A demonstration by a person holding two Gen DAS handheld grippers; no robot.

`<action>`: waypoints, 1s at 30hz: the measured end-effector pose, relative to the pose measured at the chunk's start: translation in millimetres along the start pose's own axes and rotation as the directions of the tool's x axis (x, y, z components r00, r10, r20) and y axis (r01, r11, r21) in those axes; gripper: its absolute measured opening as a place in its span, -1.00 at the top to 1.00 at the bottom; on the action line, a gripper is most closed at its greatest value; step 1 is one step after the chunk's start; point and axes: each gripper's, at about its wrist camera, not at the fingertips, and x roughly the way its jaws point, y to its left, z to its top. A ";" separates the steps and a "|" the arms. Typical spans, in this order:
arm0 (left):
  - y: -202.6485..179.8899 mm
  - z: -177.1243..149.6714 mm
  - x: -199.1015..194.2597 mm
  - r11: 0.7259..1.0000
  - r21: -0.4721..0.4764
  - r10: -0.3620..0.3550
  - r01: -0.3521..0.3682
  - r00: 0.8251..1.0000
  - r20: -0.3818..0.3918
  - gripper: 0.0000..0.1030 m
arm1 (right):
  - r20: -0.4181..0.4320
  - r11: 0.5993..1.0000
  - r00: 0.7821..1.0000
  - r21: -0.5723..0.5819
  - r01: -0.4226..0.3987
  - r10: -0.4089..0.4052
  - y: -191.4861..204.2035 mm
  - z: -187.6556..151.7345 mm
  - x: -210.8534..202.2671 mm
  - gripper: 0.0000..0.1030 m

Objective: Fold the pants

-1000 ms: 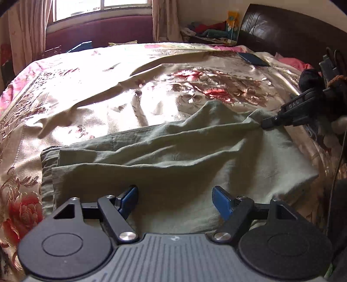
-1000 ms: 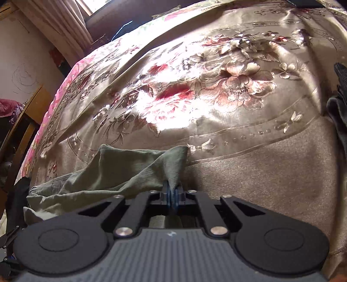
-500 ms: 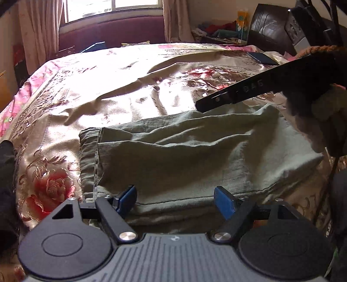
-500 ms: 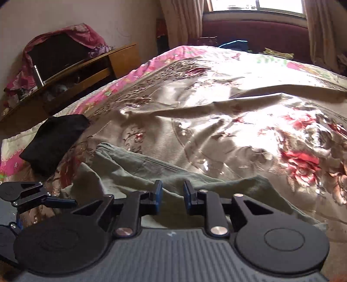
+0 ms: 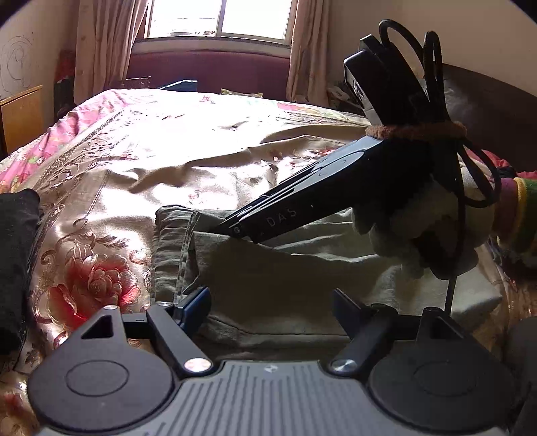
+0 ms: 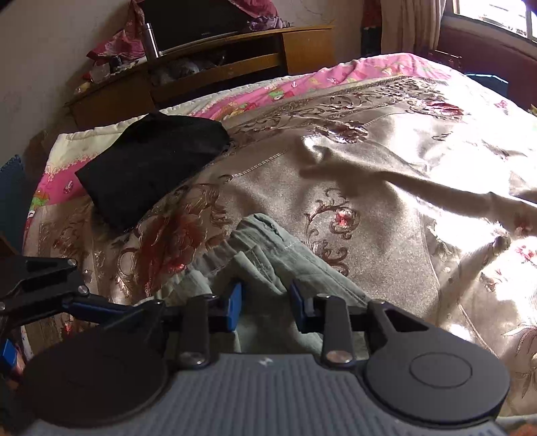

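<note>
Olive-green pants (image 5: 285, 278) lie folded on the floral bedspread (image 5: 100, 187), with the waistband end at the left. My left gripper (image 5: 270, 305) hovers open and wide over their near edge, nothing between its fingers. In the left wrist view my right gripper (image 5: 218, 229) reaches in from the right, held by a gloved hand (image 5: 419, 228), its tip at the waistband folds. In the right wrist view that right gripper (image 6: 265, 302) has its jaws closing with a narrow gap. A ridge of the pants (image 6: 268, 255) lies between the pads, which do not press on it.
A black folded cloth (image 6: 151, 164) lies on the bed to the left of the pants. A wooden cabinet (image 6: 235, 60) stands beyond the bed's left edge. The dark headboard (image 5: 486, 100) is at the right, the window (image 5: 218, 16) far behind.
My right gripper let go of the pant end it held, swung left across the pants to the waistband, and rolled. The pants now lie folded flat. My left gripper shifted slightly.
</note>
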 end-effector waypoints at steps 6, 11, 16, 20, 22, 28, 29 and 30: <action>11.6 12.3 -15.1 0.999 -0.020 0.039 -0.037 0.992 0.123 -0.80 | -0.007 0.999 1.000 0.037 -0.003 0.004 -7.3 8.1 3.4 0.86; 23.0 13.1 13.3 0.998 -0.061 0.019 -0.018 1.000 0.014 -0.79 | -0.003 0.999 1.000 0.048 -0.011 0.011 -8.2 12.8 4.0 0.88; 25.7 3.6 11.0 0.996 -0.083 -0.023 0.018 0.998 -0.059 -0.61 | -0.010 0.999 1.000 0.038 0.010 -0.010 -8.1 15.3 7.2 0.88; 20.5 -3.6 -4.4 1.000 -0.018 0.021 -0.023 0.997 -0.075 -0.61 | -0.032 0.998 0.999 0.055 0.022 -0.021 -9.0 14.4 21.6 0.88; 22.3 -3.8 -9.1 1.000 -0.025 -0.004 0.002 0.998 -0.062 -0.61 | -0.040 0.997 0.999 0.067 0.028 -0.026 -10.9 13.4 25.9 0.88; 46.5 6.9 4.3 0.981 -0.158 -0.122 0.111 0.991 -0.060 -0.61 | -0.051 0.996 0.999 0.090 0.022 -0.017 -14.5 13.6 20.3 0.87; 49.1 6.4 9.1 0.982 -0.153 -0.119 0.107 0.990 -0.071 -0.61 | -0.051 0.995 0.999 0.094 0.021 -0.016 -14.9 13.2 20.3 0.86; 49.6 5.4 11.1 0.985 -0.141 -0.115 0.104 0.990 -0.077 -0.59 | -0.049 0.995 0.999 0.098 0.021 -0.016 -15.1 13.0 20.7 0.85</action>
